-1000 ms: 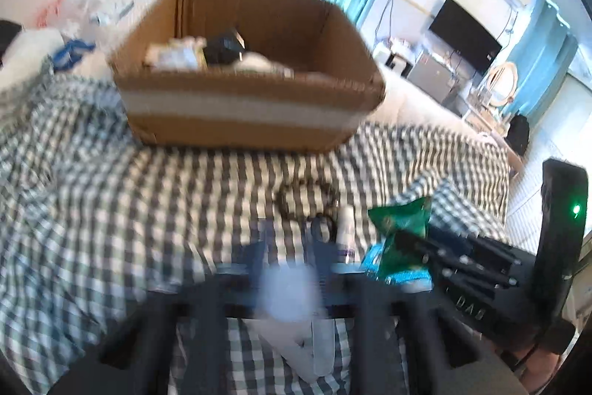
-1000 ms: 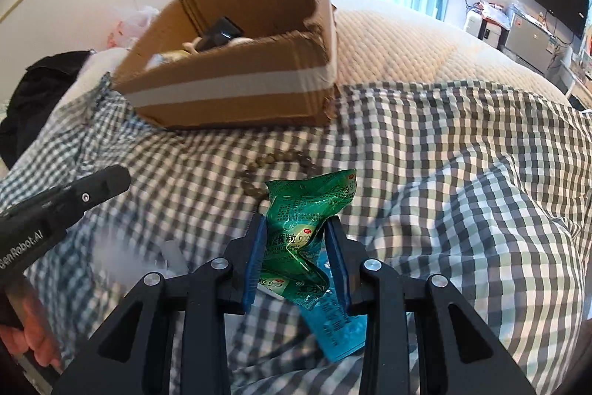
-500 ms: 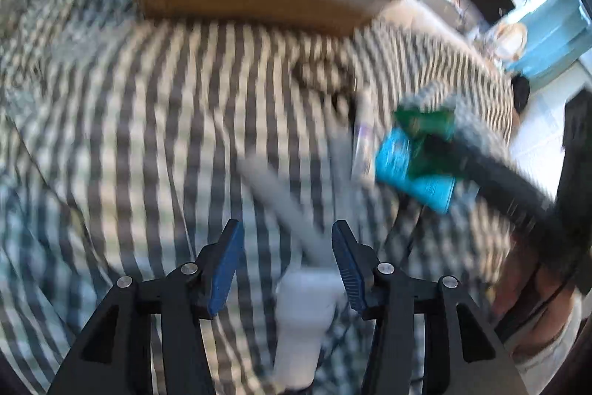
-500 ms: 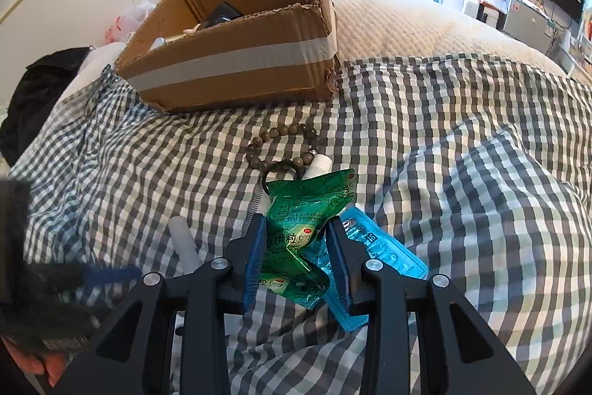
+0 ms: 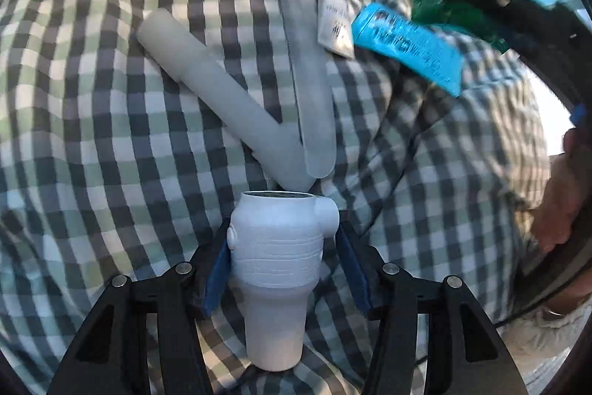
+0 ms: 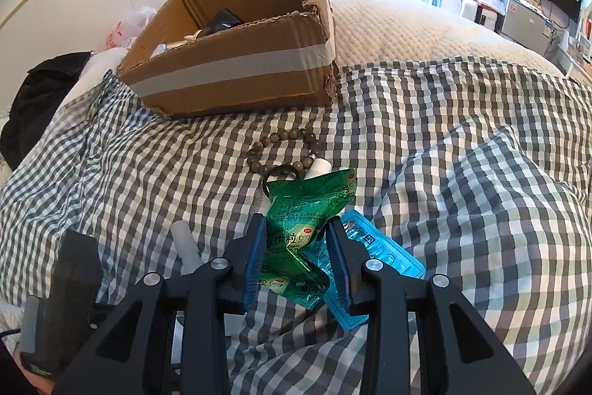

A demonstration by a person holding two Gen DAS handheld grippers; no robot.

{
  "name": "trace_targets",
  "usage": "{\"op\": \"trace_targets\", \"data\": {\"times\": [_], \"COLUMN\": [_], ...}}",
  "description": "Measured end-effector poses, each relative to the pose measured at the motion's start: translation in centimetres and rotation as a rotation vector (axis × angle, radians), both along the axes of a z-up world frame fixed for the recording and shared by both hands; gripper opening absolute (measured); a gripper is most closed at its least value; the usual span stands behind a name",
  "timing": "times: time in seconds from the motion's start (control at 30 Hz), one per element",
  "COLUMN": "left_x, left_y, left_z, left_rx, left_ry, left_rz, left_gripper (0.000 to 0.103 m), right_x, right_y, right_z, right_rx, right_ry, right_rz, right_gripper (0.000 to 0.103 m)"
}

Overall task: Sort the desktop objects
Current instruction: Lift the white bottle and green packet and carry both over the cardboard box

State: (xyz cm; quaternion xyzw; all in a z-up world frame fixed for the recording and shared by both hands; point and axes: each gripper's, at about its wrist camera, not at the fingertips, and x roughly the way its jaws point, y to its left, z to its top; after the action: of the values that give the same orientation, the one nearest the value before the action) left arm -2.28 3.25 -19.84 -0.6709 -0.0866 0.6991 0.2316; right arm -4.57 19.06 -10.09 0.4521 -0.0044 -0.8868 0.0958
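**Both tongs low over the checked bed cover, one packet gripped**

The left tongs (image 5: 283,269) point down at the gingham cover (image 5: 92,121) with a white plastic fitting (image 5: 279,247) standing between their blue pads. The left pad lies against its side and the right pad sits just beside it, so I cannot tell whether the fitting is truly clamped. Just past it lie a translucent white tube (image 5: 218,91) and a pale flat sleeve (image 5: 307,80), their near ends meeting in a V. Further on lies a small white tube with purple print (image 5: 333,13), its flat end touching a blue foil packet (image 5: 410,50).

The right tongs (image 6: 298,247) are clamped on a crumpled green sachet (image 6: 307,210), which sticks up between the pads. The blue foil packet (image 6: 381,254) lies on the cover under and beside the right pad. Beyond the sachet are a brown bead bracelet (image 6: 281,147) and a dark ring (image 6: 279,173), both loose on the cover. Further back sits an open cardboard box (image 6: 240,76) with a pale tape band, a few items inside. The left tongs' body shows at the lower left of the right wrist view.
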Motion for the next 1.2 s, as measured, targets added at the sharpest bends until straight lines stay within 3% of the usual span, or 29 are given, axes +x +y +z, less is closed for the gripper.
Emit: {"op": "trace_targets", "data": {"times": [0.07, 0.17, 0.3, 0.43, 0.57, 0.67, 0.87, 1.03, 1.2], "left_x": [0.0, 0.0, -0.5, -1.9, -5.9, -8.0, -11.6, -15.3, -20.1], "left_y": [-0.3, -1.1, -2.4, -3.9, -5.2, -6.1, -6.3, -7.6, -8.8], "left_z": [0.2, 1.1, 4.0, 7.4, 11.1, 14.0, 19.0, 21.3, 21.8], "left_rx": [0.015, 0.068, 0.097, 0.134, 0.089, 0.097, 0.014, -0.031, -0.074], "left_ry": [0.014, 0.043, 0.148, 0.249, 0.353, 0.415, 0.586, 0.652, 0.669], "left_rz": [0.022, 0.055, 0.117, 0.16, 0.179, 0.202, 0.217, 0.253, 0.29], "left_gripper": [0.048, 0.047, 0.047, 0.047, 0.047, 0.047, 0.047, 0.047, 0.047], "right_x": [0.1, 0.3, 0.2, -0.4, -1.4, -2.7, -5.7, -10.0, -14.6], "right_y": [0.0, 0.2, 0.4, 0.4, 0.0, -0.6, -2.4, -3.6, -4.3], "right_z": [0.1, 0.4, 1.1, 3.8, 6.9, 8.8, 11.2, 11.9, 12.1], "right_rx": [-0.002, -0.009, -0.027, -0.039, -0.038, -0.055, -0.037, -0.064, -0.059], "right_ry": [0.005, 0.013, 0.021, 0.067, 0.133, 0.166, 0.23, 0.238, 0.236], "right_rz": [-0.001, -0.001, 0.007, 0.028, 0.049, 0.066, 0.112, 0.135, 0.126], "right_gripper": [0.033, 0.033, 0.033, 0.033, 0.033, 0.033, 0.033, 0.033, 0.033]}}
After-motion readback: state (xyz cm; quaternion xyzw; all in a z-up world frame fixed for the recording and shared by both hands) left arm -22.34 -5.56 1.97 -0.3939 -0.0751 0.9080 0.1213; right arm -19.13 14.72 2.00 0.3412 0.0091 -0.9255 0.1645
